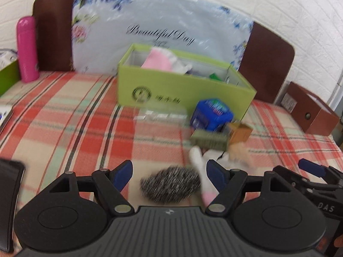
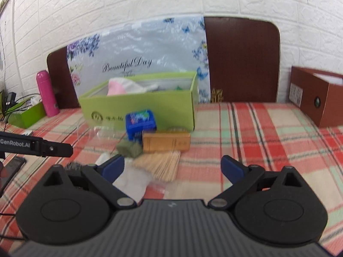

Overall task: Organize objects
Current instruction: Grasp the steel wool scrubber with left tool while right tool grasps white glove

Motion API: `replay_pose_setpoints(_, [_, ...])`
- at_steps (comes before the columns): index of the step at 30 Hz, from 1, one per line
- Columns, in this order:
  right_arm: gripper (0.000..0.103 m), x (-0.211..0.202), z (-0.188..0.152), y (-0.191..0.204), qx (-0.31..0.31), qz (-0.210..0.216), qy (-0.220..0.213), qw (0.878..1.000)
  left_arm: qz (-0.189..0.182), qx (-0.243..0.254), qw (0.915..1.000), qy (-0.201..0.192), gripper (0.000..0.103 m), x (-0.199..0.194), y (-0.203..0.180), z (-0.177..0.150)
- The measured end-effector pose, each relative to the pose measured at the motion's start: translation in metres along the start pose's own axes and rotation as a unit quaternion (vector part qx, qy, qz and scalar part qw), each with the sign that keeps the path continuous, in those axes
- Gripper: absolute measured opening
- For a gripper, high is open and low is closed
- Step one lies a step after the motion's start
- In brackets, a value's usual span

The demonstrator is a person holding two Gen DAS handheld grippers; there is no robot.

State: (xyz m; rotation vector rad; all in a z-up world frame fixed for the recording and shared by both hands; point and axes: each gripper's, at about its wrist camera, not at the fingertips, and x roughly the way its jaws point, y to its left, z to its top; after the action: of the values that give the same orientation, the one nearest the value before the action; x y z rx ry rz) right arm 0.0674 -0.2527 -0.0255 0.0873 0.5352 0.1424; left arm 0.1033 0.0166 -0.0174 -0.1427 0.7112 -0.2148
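A green open box (image 1: 171,85) stands on the plaid bedspread with pink and white cloth (image 1: 158,59) inside; it also shows in the right wrist view (image 2: 139,107). In front of it lie a blue tin (image 1: 211,114), an olive packet (image 1: 209,140), a brown carton (image 2: 166,142), a bundle of wooden sticks (image 2: 161,165) and a white-pink sock (image 1: 200,171). My left gripper (image 1: 170,176) is open, with a steel wool scrubber (image 1: 170,184) lying between its fingers. My right gripper (image 2: 172,168) is open and empty, just before the sticks.
A pink flask (image 1: 26,49) and a small green box (image 1: 7,76) stand at the far left by the headboard. A brown box (image 2: 317,96) sits at the right. A clear plastic bag (image 1: 159,114) lies before the green box. A dark phone (image 1: 9,197) lies at the near left.
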Motion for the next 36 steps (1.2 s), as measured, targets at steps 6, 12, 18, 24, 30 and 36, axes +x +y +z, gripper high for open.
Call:
replay_pose_setpoints(6, [0.098,0.009,-0.025,0.033,-0.007,0.06,0.051,0.997,0.01,-0.014,0.9999,0.004,0.079,-0.01,0.02,-0.014])
replay_pose_setpoints(12, [0.097,0.033,-0.037,0.07,-0.055,0.072,0.064,0.994,-0.016,-0.003,0.9999,0.003,0.079,-0.016,0.024,-0.017])
replay_pose_setpoints(18, [0.026,0.034,-0.042,0.067,-0.079,0.069,0.068,0.992,-0.038,0.015,0.9991,0.011,0.079,-0.002,0.016,-0.017])
replay_pose_setpoints(24, [0.013,0.002,-0.037,0.032,-0.057,0.061,0.064,0.994,-0.045,0.036,0.9983,0.012,0.079,0.021,0.006,-0.005])
replay_pose_setpoints(30, [0.013,-0.033,-0.051,-0.017,-0.024,0.008,0.074,0.997,-0.058,0.052,0.9963,0.037,0.067,0.041,-0.006,-0.005])
replay_pose_setpoints(36, [0.053,-0.046,-0.052,-0.023,-0.013,0.007,0.06,0.998,-0.11,0.078,0.9892,0.057,0.048,0.03,-0.028,-0.02])
